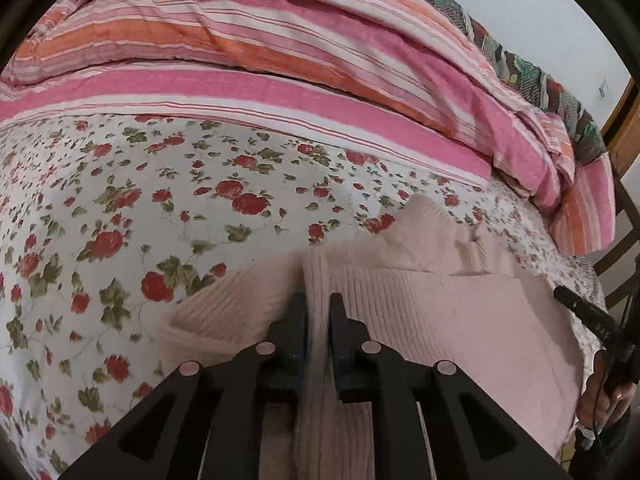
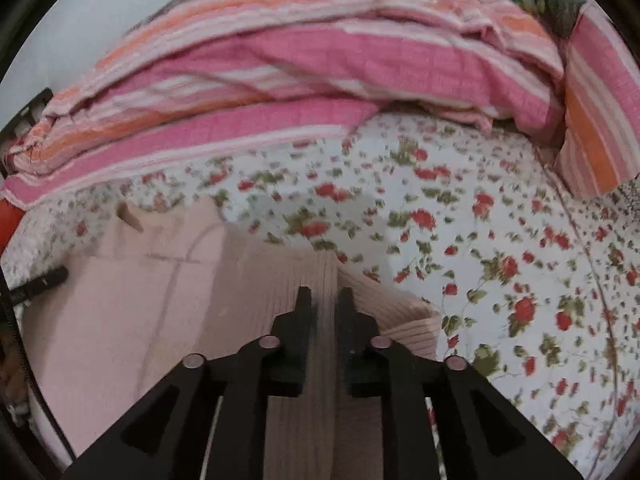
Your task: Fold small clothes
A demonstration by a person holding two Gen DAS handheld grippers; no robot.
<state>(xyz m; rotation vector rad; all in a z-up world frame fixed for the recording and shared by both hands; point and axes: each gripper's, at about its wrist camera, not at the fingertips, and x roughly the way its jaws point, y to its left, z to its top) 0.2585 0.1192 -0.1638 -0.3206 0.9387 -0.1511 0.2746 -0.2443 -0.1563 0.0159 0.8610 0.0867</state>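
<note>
i'm pinching a ridge of the pale pink sweater [image 1: 460, 312] in my left tongs [image 1: 318, 308] and another in my right tongs [image 2: 324, 300], both clamped on knit. it's lying on the bed [image 1: 120, 208] under both tongs, gripped so i can fold it.
</note>
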